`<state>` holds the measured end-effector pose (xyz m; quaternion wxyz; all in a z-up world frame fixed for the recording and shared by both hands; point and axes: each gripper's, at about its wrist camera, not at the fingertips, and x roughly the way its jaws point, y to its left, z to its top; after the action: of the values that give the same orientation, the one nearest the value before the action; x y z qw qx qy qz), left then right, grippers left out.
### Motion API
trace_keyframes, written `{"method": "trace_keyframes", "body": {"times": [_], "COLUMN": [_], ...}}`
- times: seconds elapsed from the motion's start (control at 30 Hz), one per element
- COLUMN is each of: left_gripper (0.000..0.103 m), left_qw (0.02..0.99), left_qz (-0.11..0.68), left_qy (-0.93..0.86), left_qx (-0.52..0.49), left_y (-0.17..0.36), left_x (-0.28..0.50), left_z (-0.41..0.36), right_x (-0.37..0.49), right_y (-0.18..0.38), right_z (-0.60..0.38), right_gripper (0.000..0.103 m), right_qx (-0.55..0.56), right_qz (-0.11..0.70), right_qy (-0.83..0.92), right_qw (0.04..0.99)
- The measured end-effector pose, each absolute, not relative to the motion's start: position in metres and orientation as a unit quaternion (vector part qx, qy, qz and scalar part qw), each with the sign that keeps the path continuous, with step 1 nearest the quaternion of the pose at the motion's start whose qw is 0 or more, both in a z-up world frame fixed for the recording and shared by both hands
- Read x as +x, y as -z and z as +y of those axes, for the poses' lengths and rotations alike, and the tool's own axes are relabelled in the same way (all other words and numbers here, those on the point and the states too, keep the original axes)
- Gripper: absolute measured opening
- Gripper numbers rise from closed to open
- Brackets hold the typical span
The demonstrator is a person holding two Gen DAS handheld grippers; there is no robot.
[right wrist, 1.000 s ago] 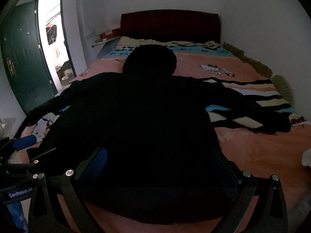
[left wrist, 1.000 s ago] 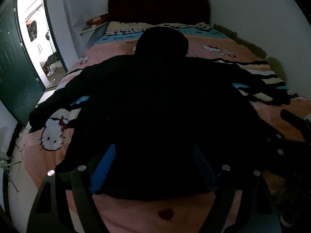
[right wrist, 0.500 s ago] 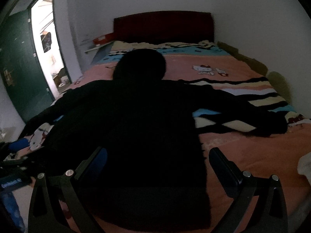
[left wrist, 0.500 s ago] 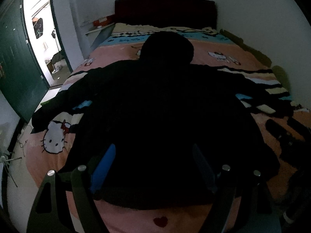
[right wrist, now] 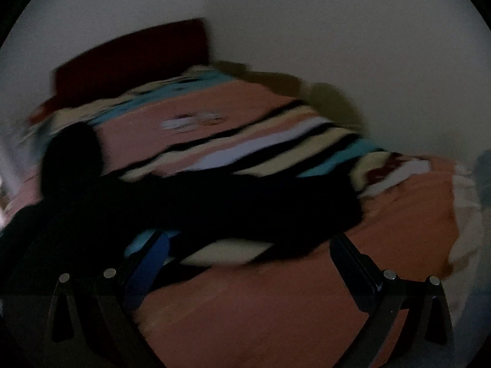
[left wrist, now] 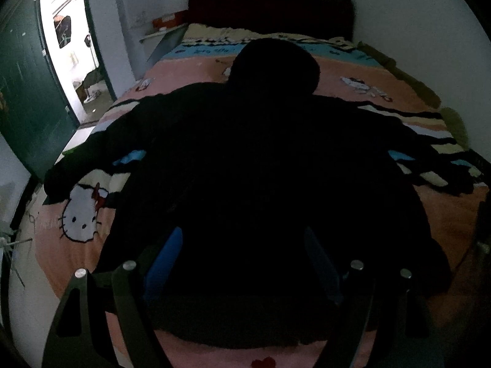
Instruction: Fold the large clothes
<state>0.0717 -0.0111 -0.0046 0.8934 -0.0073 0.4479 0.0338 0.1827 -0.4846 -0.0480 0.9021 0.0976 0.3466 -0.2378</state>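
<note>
A large black hooded garment (left wrist: 260,159) lies spread flat on the bed, hood toward the headboard and both sleeves stretched out sideways. My left gripper (left wrist: 242,254) is open and empty, hovering above the garment's lower hem. In the blurred right wrist view the garment's right sleeve (right wrist: 260,202) runs across the bed. My right gripper (right wrist: 248,260) is open and empty, just in front of that sleeve's cuff end.
The bed has a pink cartoon-cat blanket (left wrist: 79,214) with striped bands (right wrist: 276,141). A dark red headboard (left wrist: 270,6) stands at the far end by a white wall. A green door (left wrist: 27,92) stands open at the left. Something white (right wrist: 463,214) lies at the bed's right edge.
My right gripper has swung quickly to the right, from facing the garment's body to facing its right sleeve. My left gripper has drifted only slightly. The garment has not moved.
</note>
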Motion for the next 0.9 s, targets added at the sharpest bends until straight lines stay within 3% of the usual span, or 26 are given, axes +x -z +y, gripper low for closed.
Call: {"method": "trace_keyframes", "body": {"times": [0.3, 0.4, 0.53, 0.6, 0.67, 0.77, 0.9], "left_gripper": [0.081, 0.081, 0.081, 0.081, 0.081, 0.081, 0.081], "left_qw": [0.881, 0.877, 0.872, 0.872, 0.872, 0.873, 0.875], "left_qz": [0.470, 0.478, 0.487, 0.488, 0.488, 0.487, 0.482], "left_qy": [-0.050, -0.052, -0.048, -0.042, -0.036, -0.030, -0.027], "left_qx": [-0.007, -0.007, -0.008, -0.009, -0.007, -0.010, -0.019], "left_y": [0.023, 0.031, 0.038, 0.041, 0.043, 0.044, 0.042], "left_x": [0.099, 0.110, 0.119, 0.121, 0.122, 0.122, 0.120], "left_z": [-0.001, -0.001, -0.006, -0.009, -0.012, -0.010, -0.004], "right_x": [0.255, 0.265, 0.269, 0.270, 0.268, 0.262, 0.251], "right_y": [0.099, 0.119, 0.144, 0.147, 0.145, 0.133, 0.107], "right_z": [-0.620, -0.640, -0.663, -0.660, -0.656, -0.657, -0.644], "right_gripper": [0.102, 0.098, 0.076, 0.059, 0.031, 0.017, 0.012], "right_qx": [0.124, 0.131, 0.163, 0.171, 0.175, 0.198, 0.205], "right_qz": [0.401, 0.422, 0.444, 0.446, 0.442, 0.423, 0.395], "right_qy": [0.324, 0.316, 0.290, 0.270, 0.261, 0.235, 0.204], "right_qw": [0.848, 0.840, 0.832, 0.836, 0.840, 0.853, 0.872]}}
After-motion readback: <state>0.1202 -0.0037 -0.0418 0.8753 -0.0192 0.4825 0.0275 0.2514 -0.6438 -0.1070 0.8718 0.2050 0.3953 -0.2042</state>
